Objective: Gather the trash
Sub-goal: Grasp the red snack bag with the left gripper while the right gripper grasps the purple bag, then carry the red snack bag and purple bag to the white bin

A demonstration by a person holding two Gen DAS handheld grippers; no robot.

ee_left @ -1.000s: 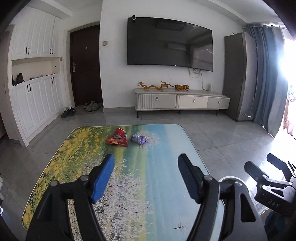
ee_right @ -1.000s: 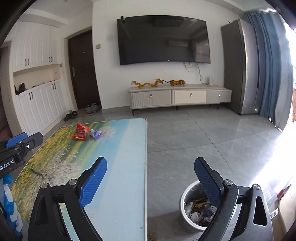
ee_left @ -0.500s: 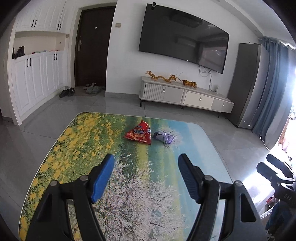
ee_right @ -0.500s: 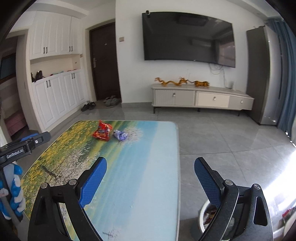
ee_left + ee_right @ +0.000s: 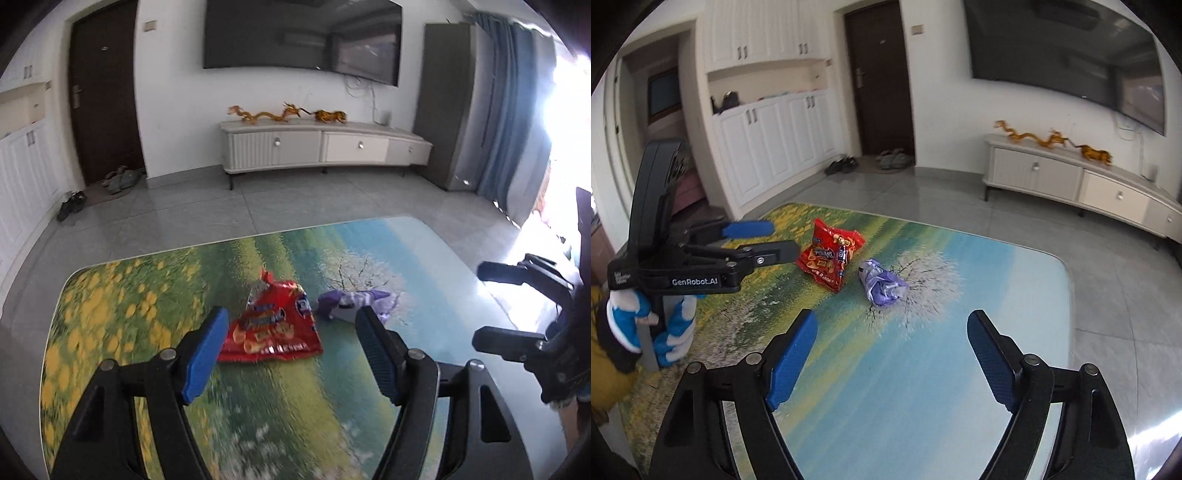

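Claws (image 5: 291, 354) nearer crinkled foil wrappers (image 5: 273, 325)

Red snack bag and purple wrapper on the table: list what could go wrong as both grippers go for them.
1. The red snack bag lies flat; the open left gripper may slide over it or push it along the table.
2. The purple wrapper lies close beside the bag, so either gripper could knock the other piece.
3. The right gripper, jaws just narrowed and empty, works close to the left; they might collide.
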